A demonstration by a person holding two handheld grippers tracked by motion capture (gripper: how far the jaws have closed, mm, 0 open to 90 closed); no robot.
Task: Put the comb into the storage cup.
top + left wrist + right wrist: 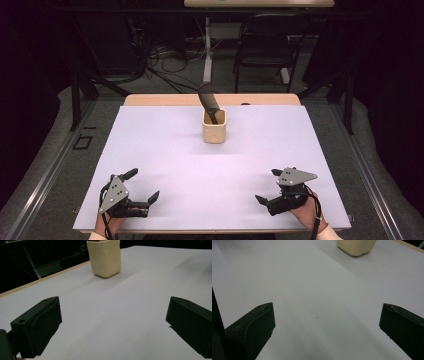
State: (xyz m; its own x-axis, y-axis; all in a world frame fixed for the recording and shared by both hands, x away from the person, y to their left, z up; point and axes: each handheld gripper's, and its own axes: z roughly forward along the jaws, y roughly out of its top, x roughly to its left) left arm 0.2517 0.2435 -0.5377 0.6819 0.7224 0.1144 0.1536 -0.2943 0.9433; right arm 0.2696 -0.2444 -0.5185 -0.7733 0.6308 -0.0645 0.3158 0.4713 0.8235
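A cream cup (214, 127) stands upright at the back middle of the white mat (160, 150), with a dark utensil (208, 102) leaning out of it toward the back left. My left gripper (143, 185) rests near the front left corner, open and holding nothing. Near the front right, my right gripper (268, 186) is also open and holding nothing. In the left gripper view the cup (106, 258) sits far ahead of the spread jaws of that gripper (113, 315). The right gripper view has the cup (356, 246) at the top edge, beyond that gripper (327, 317).
The mat covers a wooden table whose bare strip (160, 100) shows along the back edge. Behind the table are a black chair (265, 47), a white table leg (207, 55) and cables on the floor. Grey rails run along both sides.
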